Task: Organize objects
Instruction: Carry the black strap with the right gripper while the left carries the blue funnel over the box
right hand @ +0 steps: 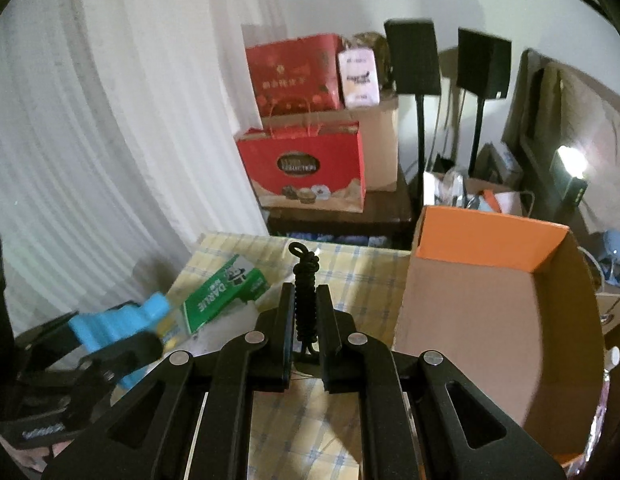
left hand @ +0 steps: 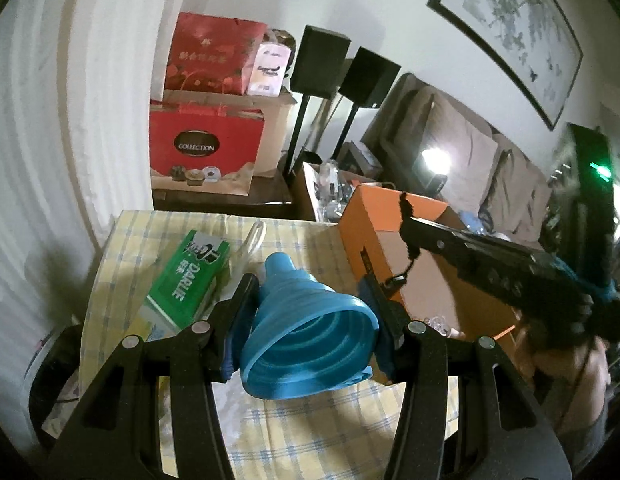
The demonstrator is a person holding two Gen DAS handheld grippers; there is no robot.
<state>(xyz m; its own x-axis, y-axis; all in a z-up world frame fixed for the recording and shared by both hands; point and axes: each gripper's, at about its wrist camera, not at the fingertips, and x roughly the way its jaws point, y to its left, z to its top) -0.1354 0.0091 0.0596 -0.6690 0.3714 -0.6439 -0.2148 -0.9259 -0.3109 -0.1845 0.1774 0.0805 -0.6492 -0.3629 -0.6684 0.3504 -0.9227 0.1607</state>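
My left gripper (left hand: 308, 294) is shut on a blue collapsible funnel (left hand: 306, 336), held above the yellow checked tablecloth (left hand: 310, 432). The funnel also shows in the right wrist view (right hand: 122, 332) at the left, between the left gripper's fingers. My right gripper (right hand: 306, 292) is shut on a black braided cord (right hand: 306, 296) that sticks up between its fingers. In the left wrist view the right gripper (left hand: 414, 226) reaches in from the right, beside the orange cardboard box (left hand: 394, 216). A green Darlie toothpaste box (left hand: 190, 280) lies on the cloth; it shows in the right wrist view (right hand: 226, 296) too.
The open orange box (right hand: 490, 240) stands on the table's right side with small items at its bottom (left hand: 438, 322). A clear plastic item (left hand: 252, 240) lies behind the toothpaste box. Red gift bags (right hand: 306, 168), black speakers on stands (right hand: 418, 60) and a sofa (left hand: 470, 148) are beyond the table.
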